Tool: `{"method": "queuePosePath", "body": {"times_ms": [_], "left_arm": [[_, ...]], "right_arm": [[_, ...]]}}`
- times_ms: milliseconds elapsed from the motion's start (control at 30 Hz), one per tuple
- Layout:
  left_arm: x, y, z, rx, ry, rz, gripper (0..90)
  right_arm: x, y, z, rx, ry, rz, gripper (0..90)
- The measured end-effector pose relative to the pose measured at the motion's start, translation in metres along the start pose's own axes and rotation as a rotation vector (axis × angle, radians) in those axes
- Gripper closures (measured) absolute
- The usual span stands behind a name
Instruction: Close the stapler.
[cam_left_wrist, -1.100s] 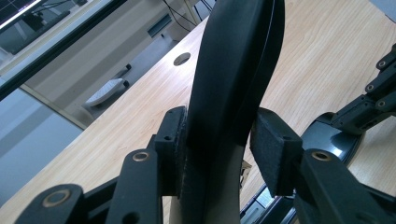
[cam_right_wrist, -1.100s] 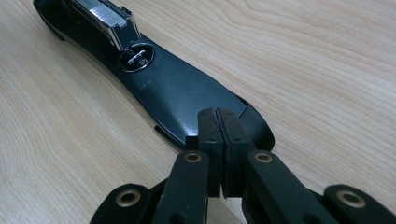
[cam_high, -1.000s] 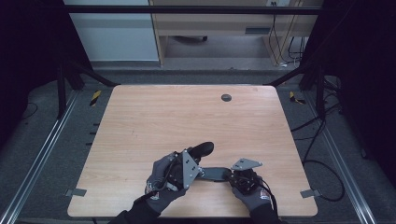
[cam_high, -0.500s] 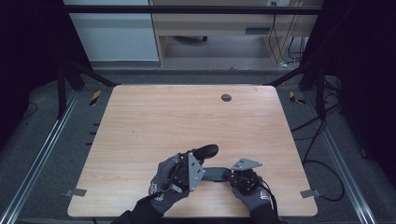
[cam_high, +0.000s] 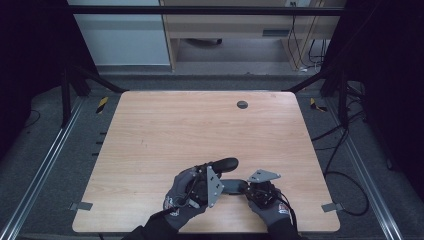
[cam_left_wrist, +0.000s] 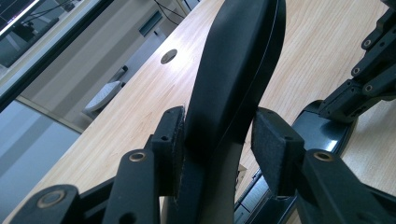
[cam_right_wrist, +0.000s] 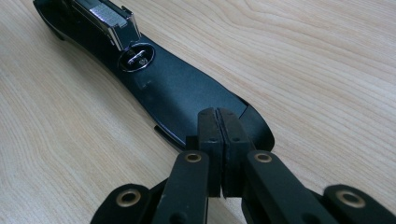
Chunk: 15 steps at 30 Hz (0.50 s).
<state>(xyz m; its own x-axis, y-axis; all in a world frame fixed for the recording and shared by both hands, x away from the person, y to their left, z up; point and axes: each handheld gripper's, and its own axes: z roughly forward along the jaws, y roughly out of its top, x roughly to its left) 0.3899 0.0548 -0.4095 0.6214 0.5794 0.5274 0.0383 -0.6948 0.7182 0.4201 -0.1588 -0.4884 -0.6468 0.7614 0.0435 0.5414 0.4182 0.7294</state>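
High view: a wooden table (cam_high: 165, 135) with rounded corners takes up most of the scene, its top bare but for a small dark round grommet (cam_high: 242, 104) near the far edge. At the near edge, a little right of centre, two gloved hands come in from below, each holding a gripper, and between them lies a black stapler (cam_high: 231, 186) opened out.

The stapler's top arm (cam_left_wrist: 238, 70) is swung up off the base and tilts toward the far side of the table. The left gripper (cam_high: 209, 184) has that arm between its jaws; in the left gripper view one pad presses against the arm's side, while the other pad (cam_left_wrist: 273, 149) stands just beside it, and I cannot tell if it touches. The right gripper's dark linkage (cam_left_wrist: 369, 70) shows at the right edge of that view.

The stapler's base (cam_right_wrist: 177, 91) lies flat on the wood. The right gripper (cam_right_wrist: 218, 135) sits at its near, rounded end with both jaws pressed together, pads touching, their tips resting over the rim of the base; whether any of the rim is pinched between them I cannot make out. Farther along the base sits the round metal anvil (cam_right_wrist: 136, 58), and beyond it the silver staple channel (cam_right_wrist: 105, 16).
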Motion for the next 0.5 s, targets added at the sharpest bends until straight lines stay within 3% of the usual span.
{"method": "queuePosePath", "body": {"times_ms": [500], "left_arm": [[-0.0098, 0.0006, 0.0061, 0.013, 0.014, 0.054, 55.1]], "right_arm": [[0.0001, -0.0002, 0.0007, -0.011, 0.003, 0.003, 89.9]]}}
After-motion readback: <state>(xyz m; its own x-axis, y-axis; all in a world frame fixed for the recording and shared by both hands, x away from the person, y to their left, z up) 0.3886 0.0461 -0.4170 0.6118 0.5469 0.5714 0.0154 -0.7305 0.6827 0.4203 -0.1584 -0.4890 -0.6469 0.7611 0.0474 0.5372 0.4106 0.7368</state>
